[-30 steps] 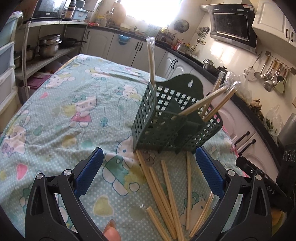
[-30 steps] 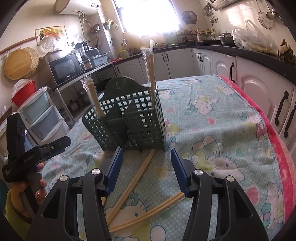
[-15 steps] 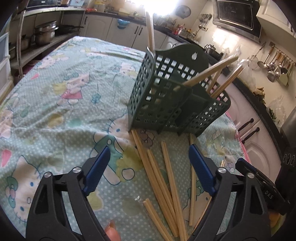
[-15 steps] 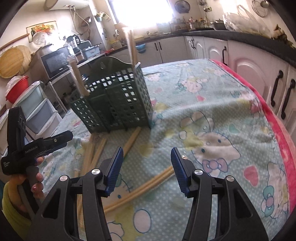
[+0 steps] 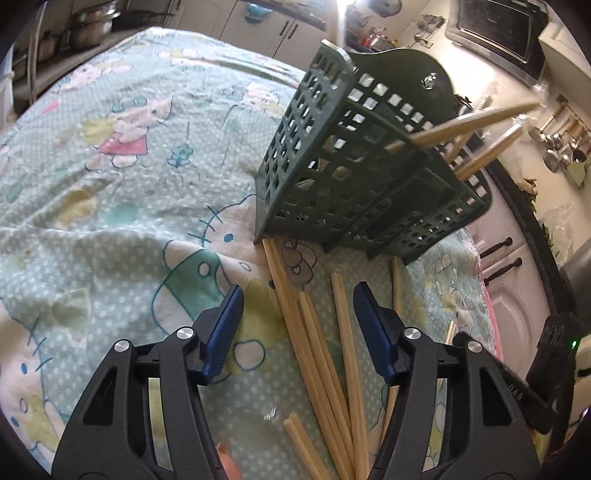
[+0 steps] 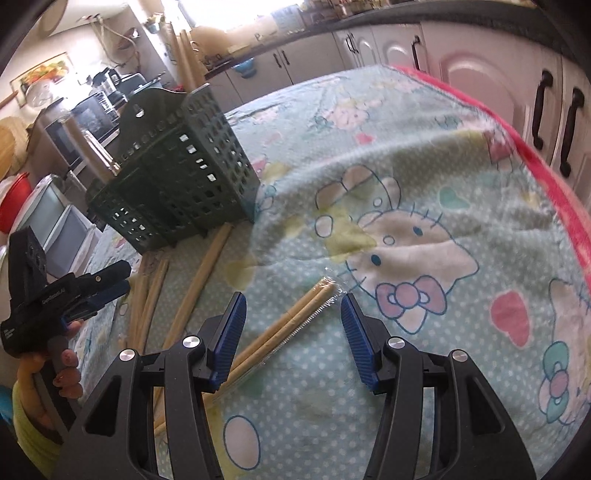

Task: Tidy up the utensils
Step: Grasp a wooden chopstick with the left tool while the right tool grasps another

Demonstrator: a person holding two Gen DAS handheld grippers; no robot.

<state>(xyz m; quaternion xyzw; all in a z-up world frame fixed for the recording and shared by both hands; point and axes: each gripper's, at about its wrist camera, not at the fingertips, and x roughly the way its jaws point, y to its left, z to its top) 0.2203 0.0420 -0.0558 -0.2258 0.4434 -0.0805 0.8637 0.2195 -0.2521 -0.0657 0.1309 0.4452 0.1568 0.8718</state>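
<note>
A dark green slotted utensil basket [image 5: 354,173] [image 6: 173,173] stands on the cartoon-print tablecloth with a few wooden chopsticks [image 5: 469,125] leaning out of it. Several loose chopsticks [image 5: 317,339] lie in front of it. My left gripper [image 5: 299,310] hovers low over them, jaws closing, the sticks lying between the blue pads, which do not touch them. A plastic-wrapped chopstick pair [image 6: 295,314] lies between the pads of my right gripper [image 6: 293,317], which stands open just above it. The left gripper [image 6: 110,284] also shows at the left of the right wrist view.
The table's red-trimmed edge [image 6: 546,173] runs along the right. White cabinets with black handles [image 6: 554,110] stand beyond it. A hand [image 6: 62,373] holds the left tool. Shelves with pots [image 5: 88,26] are at the far left.
Both grippers have dropped closer to the loose chopsticks. The left jaws have narrowed a good deal. The right gripper now straddles the wrapped pair.
</note>
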